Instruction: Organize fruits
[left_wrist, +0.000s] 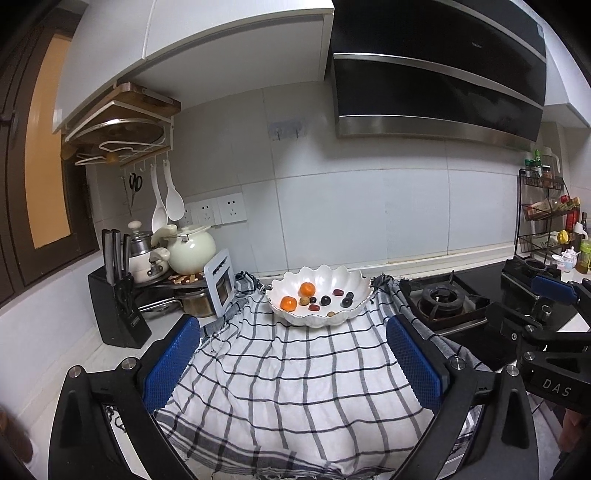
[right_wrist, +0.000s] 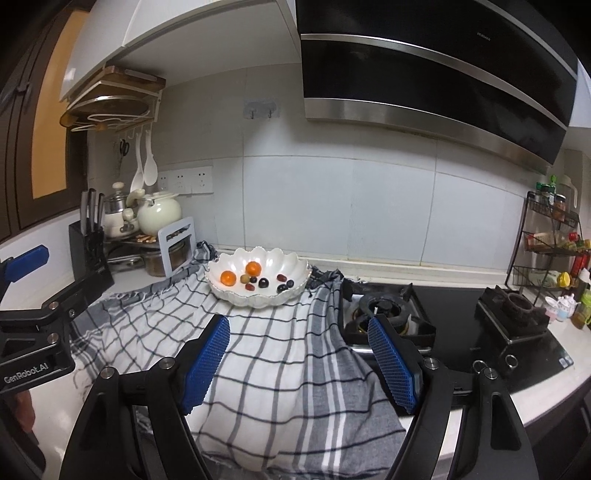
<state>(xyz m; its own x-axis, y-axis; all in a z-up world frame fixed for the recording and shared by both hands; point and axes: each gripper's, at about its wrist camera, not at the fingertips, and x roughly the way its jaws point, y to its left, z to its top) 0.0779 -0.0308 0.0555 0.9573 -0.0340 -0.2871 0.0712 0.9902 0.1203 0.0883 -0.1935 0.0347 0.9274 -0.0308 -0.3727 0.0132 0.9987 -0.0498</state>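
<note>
both the left claw (left_wrist: 293, 363) and right claw (right_wrist: 299, 360) spread empty above the checked cloth (left_wrist: 295, 376); fruits lie in the scalloped white bowl (left_wrist: 354, 284), which a careless reach could skid across loose cloth on the counter.

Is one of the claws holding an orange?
No, both oranges sit in the white bowl, and the left claw and right claw are open and empty.

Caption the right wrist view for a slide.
Open right gripper over checked cloth, facing a white bowl of fruit beside the stove.
</note>
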